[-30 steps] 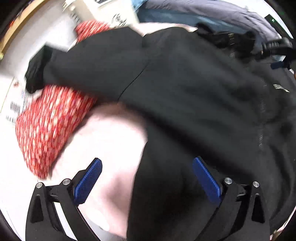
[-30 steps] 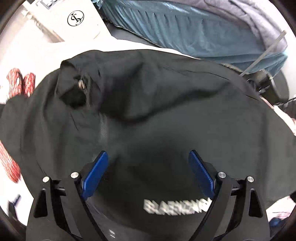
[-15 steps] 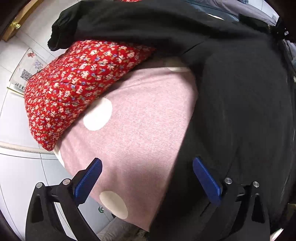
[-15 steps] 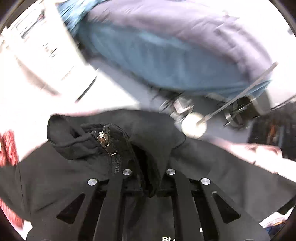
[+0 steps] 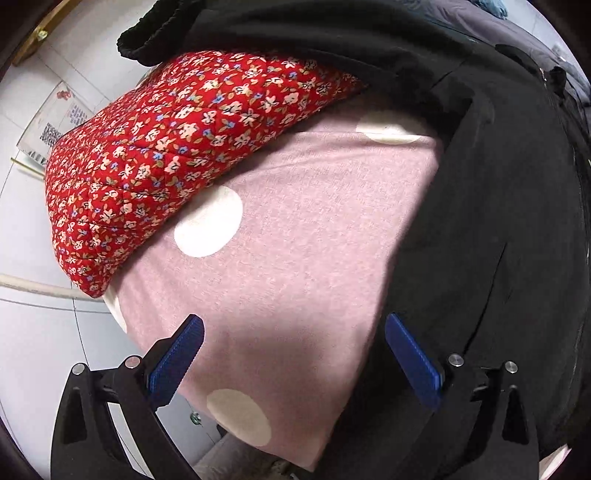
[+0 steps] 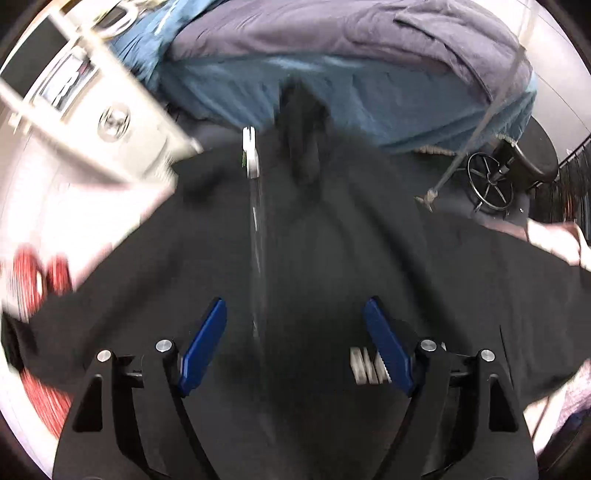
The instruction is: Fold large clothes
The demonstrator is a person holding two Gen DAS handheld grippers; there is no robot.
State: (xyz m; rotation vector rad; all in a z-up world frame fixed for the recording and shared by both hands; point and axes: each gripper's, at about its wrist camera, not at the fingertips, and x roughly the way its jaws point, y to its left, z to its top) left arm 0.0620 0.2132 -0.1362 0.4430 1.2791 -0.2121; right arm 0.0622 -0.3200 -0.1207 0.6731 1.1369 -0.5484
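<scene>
A large black zip jacket (image 5: 480,206) lies spread over a pink sheet with white dots (image 5: 295,236); its gathered cuff (image 5: 155,33) hangs at the top left. My left gripper (image 5: 291,343) is open above the sheet, right at the jacket's left edge, with nothing between its blue pads. In the blurred right wrist view the same jacket (image 6: 332,258) fills the middle, its zip line (image 6: 256,229) running up to a white tag (image 6: 250,151). My right gripper (image 6: 295,328) hovers over the jacket with its jaws opening and no cloth pinched between them.
A red floral quilted cushion (image 5: 177,147) lies on the sheet to the left, partly under the jacket's sleeve. White tiled floor (image 5: 33,332) is below left. A blue-grey bedding pile (image 6: 369,55), a white box (image 6: 110,122) and a black wheeled stand (image 6: 491,181) lie beyond the jacket.
The right gripper went from open to shut on the jacket's zip collar, then opened again and let it go. The left gripper slid leftward off the jacket to over the pink sheet.
</scene>
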